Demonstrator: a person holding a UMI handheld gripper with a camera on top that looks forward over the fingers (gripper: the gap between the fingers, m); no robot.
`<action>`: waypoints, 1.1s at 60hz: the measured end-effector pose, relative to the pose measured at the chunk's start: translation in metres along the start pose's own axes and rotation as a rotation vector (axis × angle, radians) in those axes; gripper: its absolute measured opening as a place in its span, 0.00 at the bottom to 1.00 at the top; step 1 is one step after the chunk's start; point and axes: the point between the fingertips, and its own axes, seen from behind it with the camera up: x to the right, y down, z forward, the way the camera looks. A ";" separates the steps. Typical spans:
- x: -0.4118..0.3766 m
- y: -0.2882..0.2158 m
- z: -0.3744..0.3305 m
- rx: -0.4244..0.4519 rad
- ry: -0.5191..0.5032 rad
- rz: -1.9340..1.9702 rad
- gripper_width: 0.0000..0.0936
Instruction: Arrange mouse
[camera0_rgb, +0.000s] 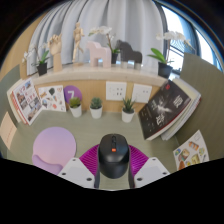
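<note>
While the black mouse (113, 157) is sitting on a round purple mouse pad (104, 160) on the surface (160, 148), the tongs (112, 176) are reaching around its near end, the white fingers (78, 172) lying at either side of it. Whether the pads are pressing on its flanks or leaving a gap, I cannot tell. Just to the left, a paler lilac round pad (52, 148) is lying on the surface. Beyond the mouse, three small potted plants (97, 105) are standing in a row before a shelf. An open magazine (165, 107) is leaning to the right, and picture cards (25, 99) are leaning to the left. Wooden figures (97, 50) are standing on the shelf above.
</note>
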 end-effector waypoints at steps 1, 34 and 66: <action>-0.001 -0.011 -0.005 0.018 0.005 0.001 0.42; -0.200 -0.153 -0.035 0.196 -0.041 -0.047 0.42; -0.242 0.044 0.086 -0.150 -0.038 0.036 0.42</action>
